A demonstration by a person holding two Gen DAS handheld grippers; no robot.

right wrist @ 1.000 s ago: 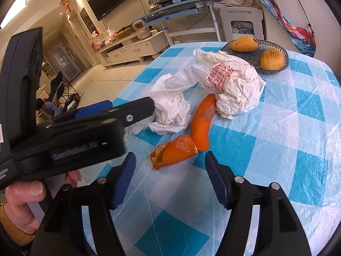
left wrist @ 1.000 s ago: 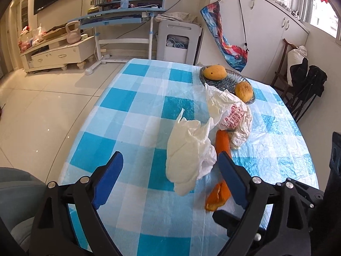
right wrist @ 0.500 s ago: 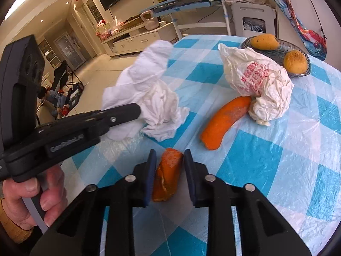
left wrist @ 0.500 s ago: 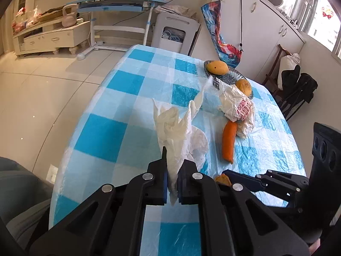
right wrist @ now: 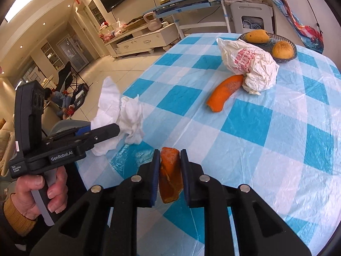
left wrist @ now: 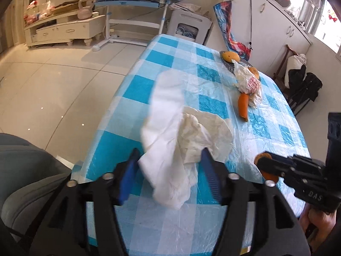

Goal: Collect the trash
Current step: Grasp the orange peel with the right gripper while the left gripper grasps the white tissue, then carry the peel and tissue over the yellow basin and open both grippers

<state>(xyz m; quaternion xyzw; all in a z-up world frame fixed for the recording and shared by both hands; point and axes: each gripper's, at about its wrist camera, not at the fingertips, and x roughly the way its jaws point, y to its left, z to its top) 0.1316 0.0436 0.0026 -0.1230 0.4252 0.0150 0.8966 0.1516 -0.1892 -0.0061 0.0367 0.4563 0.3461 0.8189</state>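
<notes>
a round table [right wrist: 266, 128] with a blue and white checked plastic cover, seen from two handheld grippers at its near edge.

on the left, the left gripper [left wrist: 168, 170] has its blue-padded jaws spreading apart. a crumpled white tissue [left wrist: 170, 149] hangs loose between them, blurred, near the table's left rim; the pads do not look pressed on it, so it seems to be dropping free. whether a bin waits below cannot be seen.

just right of it, the right gripper [right wrist: 169, 170] has its jaws drawn nearly together on a short piece of orange peel [right wrist: 170, 175], held lengthwise between the pads above the near edge.

further right and well away across the table lies a long curved strip of peel [right wrist: 226, 91]. its long axis runs from near-left to far-right, the far end touching a crumpled white plastic bag [right wrist: 247, 64] with red print. behind the bag sits a dark basket [right wrist: 283, 58] holding two yellow-orange fruits.

the remaining strip and bag lie ahead and to the right of both tools, so the right hand is probably the nearer one, and its jaws would need to close across the strip's narrow width.
</notes>
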